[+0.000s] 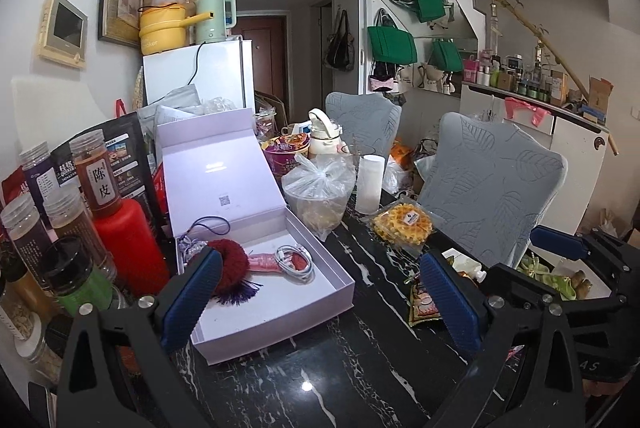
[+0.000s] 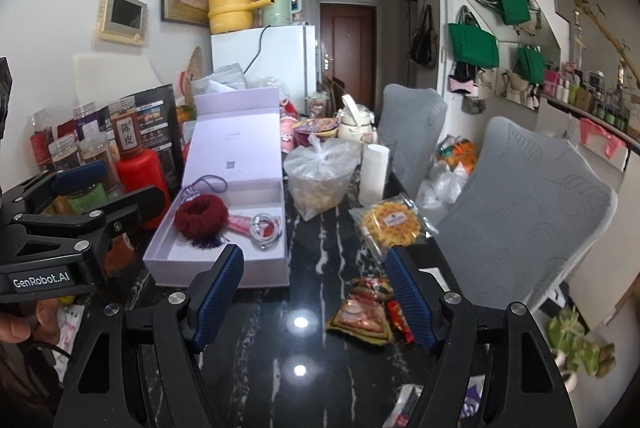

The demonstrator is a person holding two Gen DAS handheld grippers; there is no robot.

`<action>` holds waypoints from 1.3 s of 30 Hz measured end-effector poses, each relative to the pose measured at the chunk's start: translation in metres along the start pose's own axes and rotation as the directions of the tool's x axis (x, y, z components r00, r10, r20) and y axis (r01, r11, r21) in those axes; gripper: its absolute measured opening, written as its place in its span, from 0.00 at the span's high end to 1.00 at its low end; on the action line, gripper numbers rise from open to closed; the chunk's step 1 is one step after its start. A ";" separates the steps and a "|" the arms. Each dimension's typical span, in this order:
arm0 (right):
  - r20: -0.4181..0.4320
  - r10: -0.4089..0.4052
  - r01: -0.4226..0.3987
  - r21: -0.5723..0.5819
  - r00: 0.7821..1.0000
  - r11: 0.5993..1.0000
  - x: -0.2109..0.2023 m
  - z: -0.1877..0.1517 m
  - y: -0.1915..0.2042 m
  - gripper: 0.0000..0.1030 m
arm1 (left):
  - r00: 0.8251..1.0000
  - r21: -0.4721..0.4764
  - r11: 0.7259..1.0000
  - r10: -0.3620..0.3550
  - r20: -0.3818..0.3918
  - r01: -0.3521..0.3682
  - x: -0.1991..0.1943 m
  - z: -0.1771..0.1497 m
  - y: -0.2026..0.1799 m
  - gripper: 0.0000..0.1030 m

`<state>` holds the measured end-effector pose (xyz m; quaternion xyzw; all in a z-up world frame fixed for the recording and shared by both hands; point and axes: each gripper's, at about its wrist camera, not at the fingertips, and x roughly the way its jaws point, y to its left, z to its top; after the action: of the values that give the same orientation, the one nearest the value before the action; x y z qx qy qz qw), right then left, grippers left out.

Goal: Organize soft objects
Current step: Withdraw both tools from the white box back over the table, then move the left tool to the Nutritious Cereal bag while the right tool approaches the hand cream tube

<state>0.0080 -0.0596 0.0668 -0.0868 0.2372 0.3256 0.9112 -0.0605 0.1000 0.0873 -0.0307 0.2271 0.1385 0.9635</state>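
Both grippers hang over the black marble table (image 2: 280,308) with their jaws standing wide and nothing between the pads: the left gripper (image 1: 320,292) sits low in front of the open lilac gift box (image 1: 340,284), and the right gripper (image 2: 316,300) faces the bare tabletop just right of that box. The soft things already lie in the box tray: a dark red fuzzy scrunchie (image 2: 202,214) at the near-left end with a purple tassel (image 2: 208,242) under its edge, and beside them a coiled white cable (image 2: 264,228) on a pink packet. The step in hand looks like an approach, probably toward the snack packets (image 2: 366,312) lying loose on the table close to the right gripper's right pad. To do it well, that gripper should come down over the packets with its jaws kept wide, pinch one flat edge rather than the whole stack, and lift clear of the box wall before carrying across; the left gripper would do best to stay out of that path. The right wrist view shows the left gripper from the side, the hand holding it and the whole scrunchie; the left wrist view hides part of the scrunchie behind its own left pad, but shows a white bottle (image 1: 464,262) by the packets.
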 end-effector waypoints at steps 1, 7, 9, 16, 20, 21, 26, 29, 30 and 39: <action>-0.005 -0.010 0.010 0.003 1.000 1.000 -0.001 -0.003 -0.003 0.27 | 1.000 0.000 1.000 -0.004 0.000 0.004 0.001 -0.002 -0.003 0.02; -0.036 -0.068 0.069 0.011 0.997 0.998 -0.008 -0.023 -0.019 0.25 | 0.999 0.016 0.999 -0.048 -0.023 0.048 0.010 -0.016 -0.021 0.02; -0.042 -0.084 0.085 0.014 0.996 0.996 -0.011 -0.029 -0.026 0.24 | 0.998 0.022 0.998 -0.057 -0.040 0.058 0.014 -0.021 -0.027 0.02; -0.069 -0.105 0.107 0.017 0.992 0.994 -0.010 -0.046 -0.039 0.22 | 0.992 -0.008 0.996 -0.093 -0.085 0.093 0.030 -0.035 -0.038 0.02; -0.087 -0.094 0.097 0.032 0.992 0.995 -0.004 -0.055 -0.049 0.22 | 0.989 -0.028 0.996 -0.092 -0.111 0.089 0.040 -0.041 -0.042 0.02; -0.093 -0.091 0.095 0.034 0.991 0.995 -0.002 -0.056 -0.050 0.22 | 0.989 -0.030 0.996 -0.091 -0.120 0.088 0.043 -0.042 -0.043 0.02; -0.127 -0.069 0.076 0.053 0.989 0.996 0.012 -0.065 -0.064 0.22 | 0.984 -0.038 0.997 -0.075 -0.159 0.070 0.060 -0.047 -0.052 0.02; -0.148 -0.056 0.066 0.060 0.987 0.996 0.022 -0.067 -0.075 0.22 | 0.979 -0.059 0.996 -0.078 -0.186 0.068 0.072 -0.050 -0.057 0.02; -0.154 -0.053 0.063 0.063 0.987 0.996 0.024 -0.068 -0.078 0.22 | 0.978 -0.066 0.995 -0.080 -0.195 0.069 0.076 -0.050 -0.058 0.02; -0.214 -0.033 0.050 0.075 0.976 0.996 0.058 -0.070 -0.108 0.22 | 0.961 -0.064 0.996 -0.075 -0.266 0.060 0.122 -0.053 -0.078 0.02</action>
<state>0.0896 -0.1324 -0.0220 -0.0894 0.3441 0.2855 0.8900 0.0441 0.0493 -0.0146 -0.0836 0.3503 0.1062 0.9268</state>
